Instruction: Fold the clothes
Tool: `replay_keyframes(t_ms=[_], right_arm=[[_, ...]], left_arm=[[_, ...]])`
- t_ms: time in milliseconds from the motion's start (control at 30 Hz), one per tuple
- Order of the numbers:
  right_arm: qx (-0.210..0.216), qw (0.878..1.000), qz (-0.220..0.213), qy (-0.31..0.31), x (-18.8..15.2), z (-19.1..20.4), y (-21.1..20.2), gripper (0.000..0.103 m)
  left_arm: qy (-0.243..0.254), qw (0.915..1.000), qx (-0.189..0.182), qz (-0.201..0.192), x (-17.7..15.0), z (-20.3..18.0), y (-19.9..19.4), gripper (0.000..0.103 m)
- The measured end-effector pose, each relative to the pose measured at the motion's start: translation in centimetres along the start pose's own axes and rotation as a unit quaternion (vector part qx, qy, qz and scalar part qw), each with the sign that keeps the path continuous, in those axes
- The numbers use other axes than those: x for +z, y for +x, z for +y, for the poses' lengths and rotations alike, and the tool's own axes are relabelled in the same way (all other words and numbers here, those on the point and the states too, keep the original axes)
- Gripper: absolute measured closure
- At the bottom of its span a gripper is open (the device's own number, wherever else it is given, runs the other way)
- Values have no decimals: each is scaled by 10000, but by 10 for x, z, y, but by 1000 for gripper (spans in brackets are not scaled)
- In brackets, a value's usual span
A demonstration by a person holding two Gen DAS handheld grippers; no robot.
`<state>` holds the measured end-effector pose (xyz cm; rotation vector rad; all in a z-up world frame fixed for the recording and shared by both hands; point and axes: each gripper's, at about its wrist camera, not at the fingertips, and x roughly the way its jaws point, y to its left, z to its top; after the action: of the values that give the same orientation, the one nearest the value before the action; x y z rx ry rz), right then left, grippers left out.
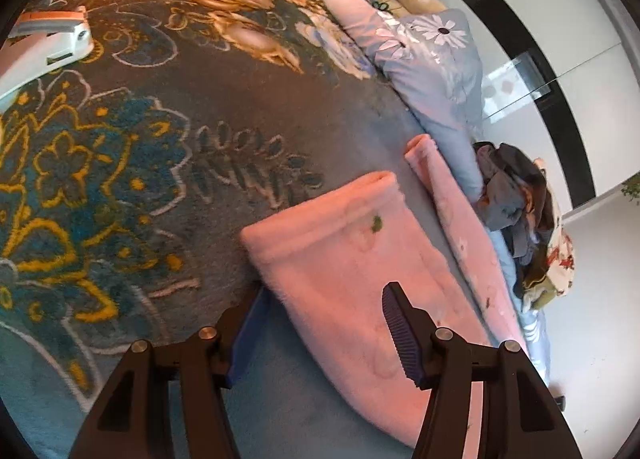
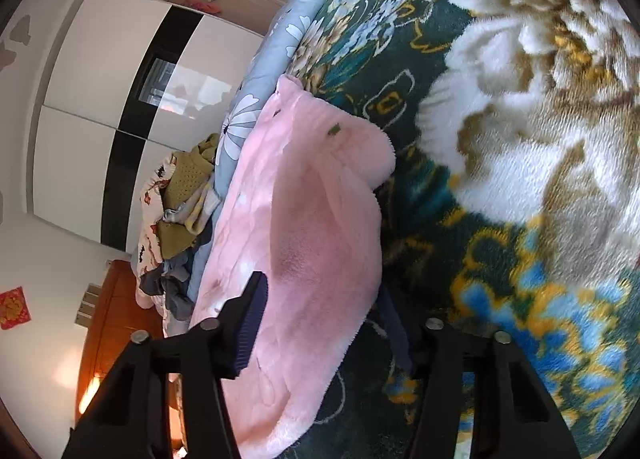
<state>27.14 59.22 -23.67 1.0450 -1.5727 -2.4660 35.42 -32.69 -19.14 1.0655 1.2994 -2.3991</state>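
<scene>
I see the pink fleece garment [image 1: 352,255] lying on the floral blanket [image 1: 120,163], near its edge beside the blue flowered quilt [image 1: 440,71]. My left gripper [image 1: 316,343] and right gripper [image 2: 324,327] are both spread wide, straddling the fleece without pinching it.

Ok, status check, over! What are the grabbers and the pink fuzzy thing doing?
Left gripper open, straddling pink garment. Right gripper open, same. Nothing blocking.
</scene>
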Motion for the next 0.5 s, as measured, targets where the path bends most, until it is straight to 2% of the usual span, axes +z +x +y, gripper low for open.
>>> replay_keyframes(t_ms=[67, 133, 167, 233, 300, 500], right_arm=[[32, 10000, -22, 63, 0, 0, 2, 62], [89, 9998, -109, 154, 1, -1, 3, 77], [106, 9996, -172, 209, 3, -1, 2, 95], [104, 9990, -320, 292, 8, 2, -2, 97], [207, 9979, -516, 321, 13, 8, -11, 98], [989, 9880, -1160, 238, 26, 36, -70, 99]], left_arm=[[-51, 10000, -17, -28, 0, -2, 3, 54], [-170, 9998, 50, -8, 2, -2, 9, 87], [-263, 9996, 56, -10, 3, -3, 10, 94], [-460, 9989, -9, -26, 7, -3, 10, 96], [-453, 9987, -193, -146, 14, -12, -1, 97], [-99, 9948, -862, -527, 28, -48, -51, 98]])
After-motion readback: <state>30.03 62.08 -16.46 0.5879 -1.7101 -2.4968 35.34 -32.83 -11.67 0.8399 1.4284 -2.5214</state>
